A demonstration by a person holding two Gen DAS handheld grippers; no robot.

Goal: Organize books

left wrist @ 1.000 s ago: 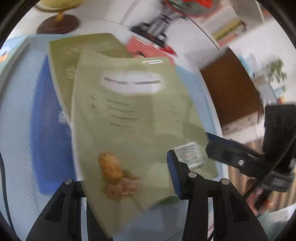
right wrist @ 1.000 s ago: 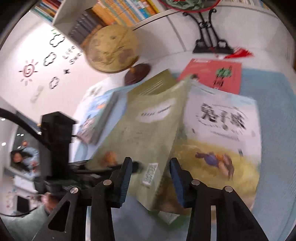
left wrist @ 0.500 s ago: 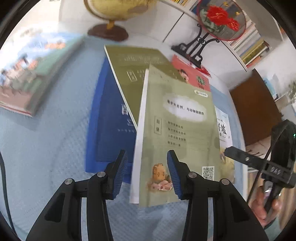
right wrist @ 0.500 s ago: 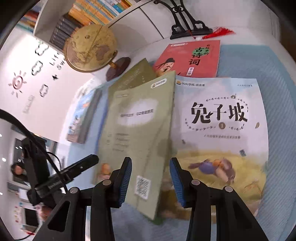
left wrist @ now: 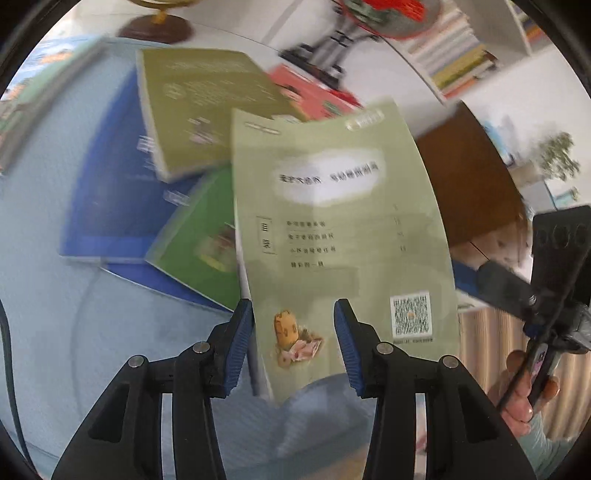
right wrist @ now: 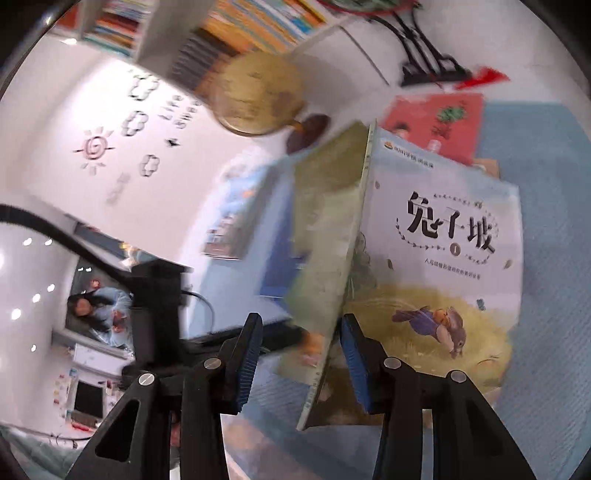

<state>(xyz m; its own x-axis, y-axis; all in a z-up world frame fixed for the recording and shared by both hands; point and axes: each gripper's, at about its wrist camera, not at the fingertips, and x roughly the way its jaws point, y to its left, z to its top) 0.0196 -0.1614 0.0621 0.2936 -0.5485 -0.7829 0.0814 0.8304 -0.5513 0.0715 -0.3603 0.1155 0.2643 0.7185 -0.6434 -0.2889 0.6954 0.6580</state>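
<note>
- The left gripper (left wrist: 291,314) is seen with its blue pads standing apart. Nothing is pressed between them.
- A pale green book cover (left wrist: 340,229) is shown raised and bowed beyond those pads. Its lower edge is seen across the gap and runs on behind the right-hand finger.
- The cover's left edge is seen just beside the left-hand pad. Whether they touch cannot be told through the blur.
- The right gripper (right wrist: 301,332) is likewise seen with its pads parted.
- In the right wrist view the pale green cover is met edge-on, standing steeply. Its lower edge lies in the gap, closer to the right-hand pad, and no clamping by both pads is seen.
- An illustrated cover with large black characters (right wrist: 443,258) is joined to the green one along that edge and is laid on the light blue cloth (left wrist: 48,314).
- An olive book (left wrist: 207,103) is stacked on a dark blue book (left wrist: 110,192), with a bright green book (left wrist: 199,243) just beside them, partly hidden by the raised cover.
- A red book (right wrist: 436,122) is placed farther back on the cloth, and a picture book (left wrist: 37,92) lies at the cloth's far left.
- A globe (right wrist: 258,92) is set behind the books, below a shelf of books (right wrist: 258,22).
- A hand (left wrist: 521,391) is seen wrapped around the right gripper's handle.
</note>
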